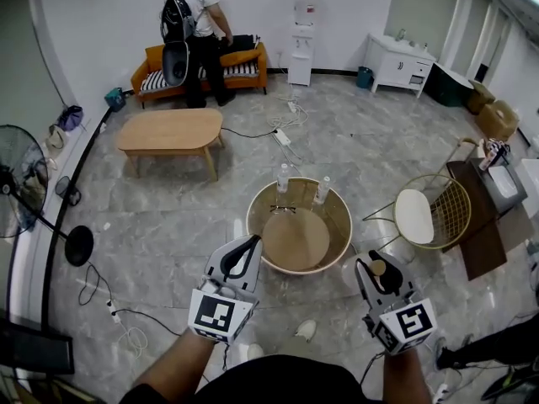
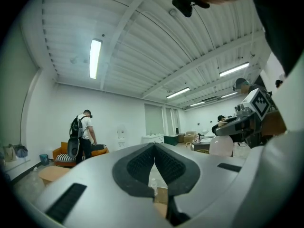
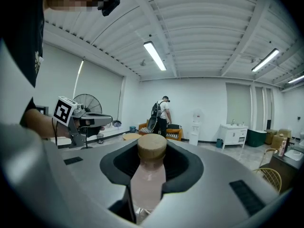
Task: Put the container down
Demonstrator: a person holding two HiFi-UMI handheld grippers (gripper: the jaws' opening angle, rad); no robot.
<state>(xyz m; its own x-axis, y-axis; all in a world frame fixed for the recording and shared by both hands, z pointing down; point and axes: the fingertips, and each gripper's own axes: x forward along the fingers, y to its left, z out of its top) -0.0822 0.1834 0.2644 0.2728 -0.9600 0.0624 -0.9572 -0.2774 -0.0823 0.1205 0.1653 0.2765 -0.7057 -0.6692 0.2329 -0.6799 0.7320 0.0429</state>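
Grips one container (image 3: 148, 179) in the right claw (image 3: 152, 151): slim, pale pink, translucent, topped with one round cork-coloured cap, with black pads pressed against both sides. Holds it in the air, near and to the right of one round wooden tabletop (image 1: 345, 213) with a raised rim, apart from it. Pinches the left claw (image 2: 154, 147) fully together, ribbed black pads meeting, nothing between. Shows two clear plastic bottles (image 1: 283, 178) (image 1: 322, 189) upright at the tabletop's far edge. Shows one gold wire chair (image 1: 414, 215) with a round white seat on the right, and one oval wooden coffee table (image 1: 168, 130) far left.
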